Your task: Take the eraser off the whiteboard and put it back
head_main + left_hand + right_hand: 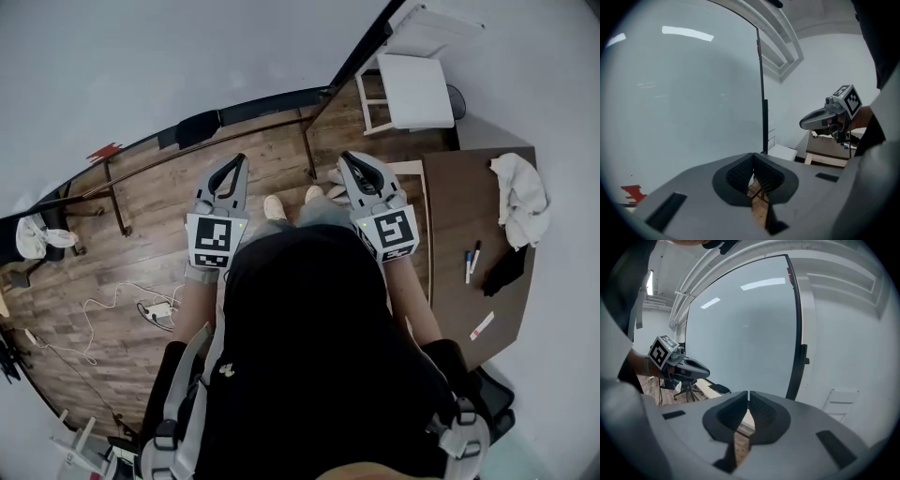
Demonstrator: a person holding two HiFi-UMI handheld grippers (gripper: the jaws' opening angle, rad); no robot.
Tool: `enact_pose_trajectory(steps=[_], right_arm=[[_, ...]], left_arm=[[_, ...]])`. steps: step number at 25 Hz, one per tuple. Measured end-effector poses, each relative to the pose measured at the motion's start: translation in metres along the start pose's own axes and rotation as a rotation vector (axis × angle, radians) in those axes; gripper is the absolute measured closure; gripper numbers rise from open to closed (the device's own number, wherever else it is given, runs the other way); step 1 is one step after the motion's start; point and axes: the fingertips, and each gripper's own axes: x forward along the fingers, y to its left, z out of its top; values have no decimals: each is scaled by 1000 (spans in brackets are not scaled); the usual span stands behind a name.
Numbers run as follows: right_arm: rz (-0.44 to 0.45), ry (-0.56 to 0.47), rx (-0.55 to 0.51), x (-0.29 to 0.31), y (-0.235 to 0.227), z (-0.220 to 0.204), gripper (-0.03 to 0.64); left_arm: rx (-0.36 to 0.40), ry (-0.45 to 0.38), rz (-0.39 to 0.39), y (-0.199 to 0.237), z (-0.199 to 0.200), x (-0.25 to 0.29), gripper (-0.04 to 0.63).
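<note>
**Q:** State and eraser location?

**A:** The left hand-held gripper (pixel 240 159) and the right hand-held gripper (pixel 346 157) are both closed and empty. The dark eraser (pixel 197 127) rests at the lower edge of the whiteboard (pixel 141 66), ahead-left of the left hand-held gripper.

**Q:** Handling?

**A:** Probably light, with a soft face. Clamp across its rigid long sides.

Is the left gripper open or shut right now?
Shut and empty. In its own view the left gripper has its jaws meeting at the tips, with nothing between them.

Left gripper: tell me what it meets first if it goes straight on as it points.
Probably the whiteboard, low down near its black side frame. The left gripper, shut and empty, has nothing showing between it and the board, though depth is unclear.
</note>
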Motion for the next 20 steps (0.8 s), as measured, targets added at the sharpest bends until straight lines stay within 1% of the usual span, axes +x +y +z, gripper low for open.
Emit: enact_pose_trajectory(steps=[4,10,18,20], right_arm=[[45,10,8,21,4,3,592],[125,15,1,44,13,4,592],[172,32,-7,65,24,-3,592],[179,35,-7,68,26,-4,592]], left_arm=[[10,38,60,17,-16,-4,586],[38,136,163,34,-48,-8,584],[180,269,227,53,-88,-7,584],[212,295,245,60,-98,-6,562]])
